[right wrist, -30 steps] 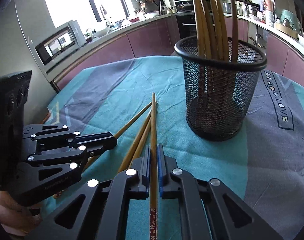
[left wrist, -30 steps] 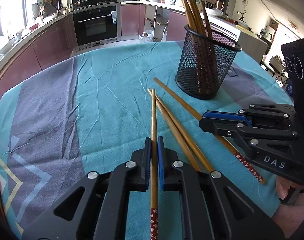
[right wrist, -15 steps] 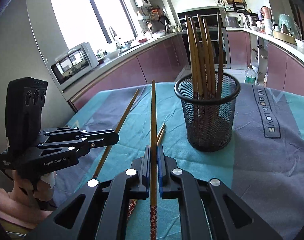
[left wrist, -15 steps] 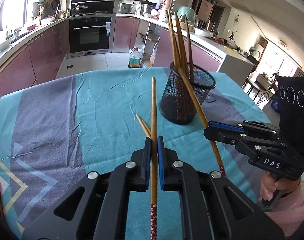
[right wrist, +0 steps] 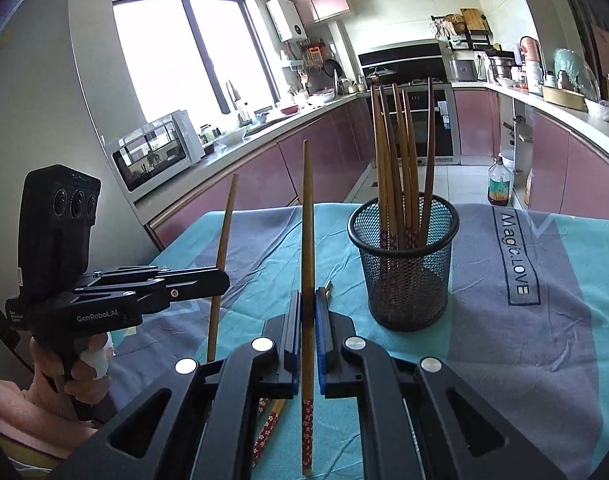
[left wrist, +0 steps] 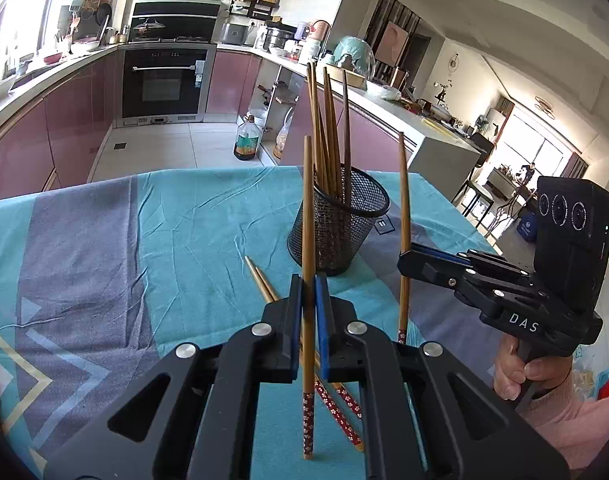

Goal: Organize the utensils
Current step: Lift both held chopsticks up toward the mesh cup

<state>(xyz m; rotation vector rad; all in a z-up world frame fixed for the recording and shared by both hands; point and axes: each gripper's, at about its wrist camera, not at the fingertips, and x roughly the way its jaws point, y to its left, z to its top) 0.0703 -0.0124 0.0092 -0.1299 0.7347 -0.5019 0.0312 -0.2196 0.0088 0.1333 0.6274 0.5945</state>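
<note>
Both chopsticks have been lifted off the surface (left wrist: 184, 240) since the earlier frames, where they lay low over the cloth, and are now held nearly upright. One chopstick (left wrist: 308, 280) is pinched between the blue pads of the left claw (left wrist: 308, 320), its red patterned end hanging below the jaws and its plain tip raised in front of the mesh holder (left wrist: 338, 224). A second chopstick (right wrist: 307, 272) is pinched in the same way by the right claw (right wrist: 307, 332), with the holder (right wrist: 404, 268) seen to its right. Each claw is seen from the other's camera, gripped by a hand (left wrist: 520, 372) in a pink sleeve. Two more chopsticks (left wrist: 264, 284) are left lying on the teal and grey cloth, beside the holder and partly hidden beneath the left claw. Several chopsticks (right wrist: 400, 160) are already stood in the holder, tips up. The holder is set on the cloth, apart from both claws. Kitchen cabinets and an oven (left wrist: 164, 80) are seen behind.
</note>
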